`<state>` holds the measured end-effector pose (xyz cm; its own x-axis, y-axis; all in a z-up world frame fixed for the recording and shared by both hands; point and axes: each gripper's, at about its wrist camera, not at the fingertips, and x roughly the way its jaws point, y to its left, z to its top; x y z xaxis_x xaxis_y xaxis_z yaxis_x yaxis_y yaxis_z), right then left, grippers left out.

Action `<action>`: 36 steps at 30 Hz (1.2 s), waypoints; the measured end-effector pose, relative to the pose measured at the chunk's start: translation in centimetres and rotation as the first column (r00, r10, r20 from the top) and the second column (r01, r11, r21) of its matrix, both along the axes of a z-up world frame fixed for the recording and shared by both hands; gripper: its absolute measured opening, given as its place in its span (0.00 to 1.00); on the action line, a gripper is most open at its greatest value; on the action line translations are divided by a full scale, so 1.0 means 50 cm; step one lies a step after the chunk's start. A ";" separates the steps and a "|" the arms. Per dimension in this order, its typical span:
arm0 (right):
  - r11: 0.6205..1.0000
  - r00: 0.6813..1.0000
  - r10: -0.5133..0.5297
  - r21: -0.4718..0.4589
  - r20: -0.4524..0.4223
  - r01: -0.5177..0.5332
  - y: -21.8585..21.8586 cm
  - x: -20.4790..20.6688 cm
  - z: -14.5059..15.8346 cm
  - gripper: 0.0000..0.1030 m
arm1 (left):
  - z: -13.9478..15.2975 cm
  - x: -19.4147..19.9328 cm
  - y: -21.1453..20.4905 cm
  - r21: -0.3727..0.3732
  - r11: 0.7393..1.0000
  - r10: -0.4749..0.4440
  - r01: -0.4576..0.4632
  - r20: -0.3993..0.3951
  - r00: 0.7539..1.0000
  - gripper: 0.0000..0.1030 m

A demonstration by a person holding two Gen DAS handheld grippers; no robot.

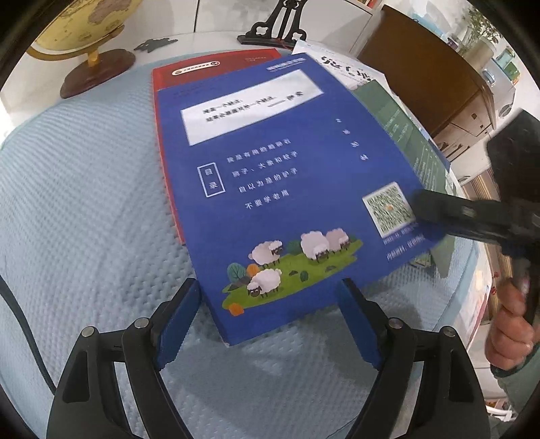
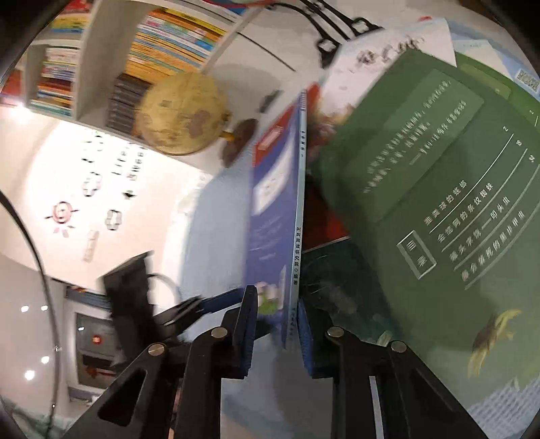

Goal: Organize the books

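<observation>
- Blue book (image 1: 287, 189): lies back cover up on a red book (image 1: 165, 77), which rests on the light blue quilted mat (image 1: 84, 209) covering the table.
- Right tongs (image 2: 280, 324): clamped on the blue book's spine edge near one corner, which sits lifted off the green book (image 2: 438, 209) beneath.
- Left tongs (image 1: 270, 317): spread apart, pads either side of the blue book's near edge, not pressing it.
- Globe (image 1: 84, 30): stands at the mat's far edge.
- White book (image 1: 337, 64): lies partly under the green book.
</observation>
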<state>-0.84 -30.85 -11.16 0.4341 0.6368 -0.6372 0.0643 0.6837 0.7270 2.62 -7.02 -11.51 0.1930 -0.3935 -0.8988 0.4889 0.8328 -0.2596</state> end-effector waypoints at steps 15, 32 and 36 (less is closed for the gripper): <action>0.940 0.993 0.014 -0.341 0.117 0.027 0.035 -0.055 0.191 0.06 | 0.060 -0.057 -0.052 -0.139 0.988 -0.069 0.070 0.008 0.998 0.79; 0.874 0.973 0.210 -0.465 0.096 -0.143 0.245 -0.104 0.210 0.12 | 0.074 -0.112 0.268 0.018 0.959 0.281 -0.282 0.039 0.959 0.78; 0.877 0.972 0.196 -0.466 0.127 -0.116 0.268 -0.096 0.216 0.12 | 0.071 -0.107 0.308 -0.041 0.943 0.331 -0.331 0.007 0.943 0.78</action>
